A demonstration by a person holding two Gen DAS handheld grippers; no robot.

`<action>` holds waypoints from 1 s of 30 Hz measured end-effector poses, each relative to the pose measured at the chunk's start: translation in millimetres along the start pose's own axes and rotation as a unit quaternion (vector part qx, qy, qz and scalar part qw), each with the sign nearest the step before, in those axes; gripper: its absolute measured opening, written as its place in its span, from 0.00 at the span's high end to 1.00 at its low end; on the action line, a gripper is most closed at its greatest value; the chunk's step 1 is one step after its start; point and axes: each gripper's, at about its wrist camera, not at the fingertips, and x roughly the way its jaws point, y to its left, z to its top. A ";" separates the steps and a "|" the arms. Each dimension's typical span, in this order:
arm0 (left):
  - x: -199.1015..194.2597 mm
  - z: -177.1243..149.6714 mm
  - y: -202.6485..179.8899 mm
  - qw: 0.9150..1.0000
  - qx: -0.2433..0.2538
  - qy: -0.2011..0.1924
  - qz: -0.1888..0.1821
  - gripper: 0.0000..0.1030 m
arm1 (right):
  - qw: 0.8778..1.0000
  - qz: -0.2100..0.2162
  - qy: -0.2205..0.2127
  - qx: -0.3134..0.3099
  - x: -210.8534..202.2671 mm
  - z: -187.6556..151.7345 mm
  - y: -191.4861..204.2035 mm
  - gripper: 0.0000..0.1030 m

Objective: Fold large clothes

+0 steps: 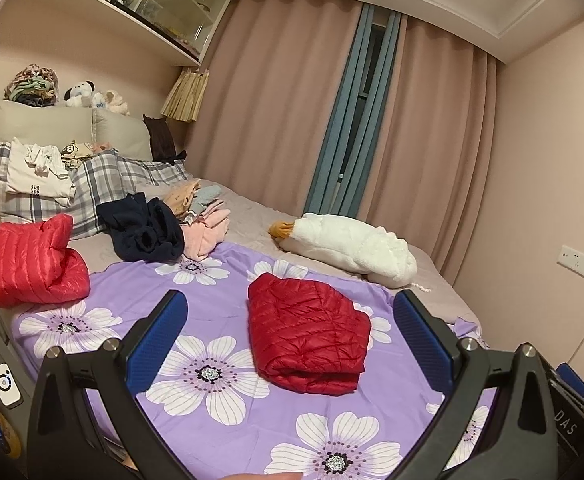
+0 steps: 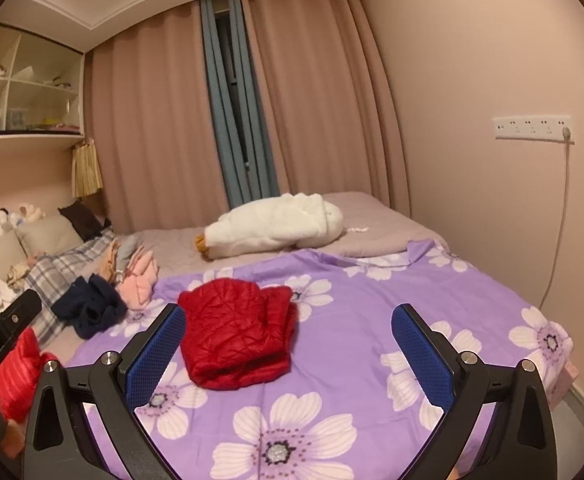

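plush goose (image 1: 351, 246) – pink curtains (image 1: 276, 92), wall sockets (image 2: 531, 126)

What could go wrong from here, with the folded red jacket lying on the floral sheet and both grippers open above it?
1. The folded red jacket is puffy and looks slippery; a one-sided pinch by the left gripper or right gripper could spring the layers open.
2. The floral sheet is loose and rumpled, so a low grasp might snag it too.
3. The unfolded pile sits close; sliding the jacket there could muddle it.
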 end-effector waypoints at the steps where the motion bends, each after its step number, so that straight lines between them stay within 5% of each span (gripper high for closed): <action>1: -0.1 -0.2 -0.2 1.000 0.000 0.000 -0.001 0.00 | 1.000 0.000 0.000 -0.002 -0.4 -0.2 1.0 0.01; 30: 5.7 -5.2 -4.4 1.000 0.009 0.013 0.005 0.00 | 1.000 -0.015 0.008 -0.022 2.4 -5.4 8.4 0.01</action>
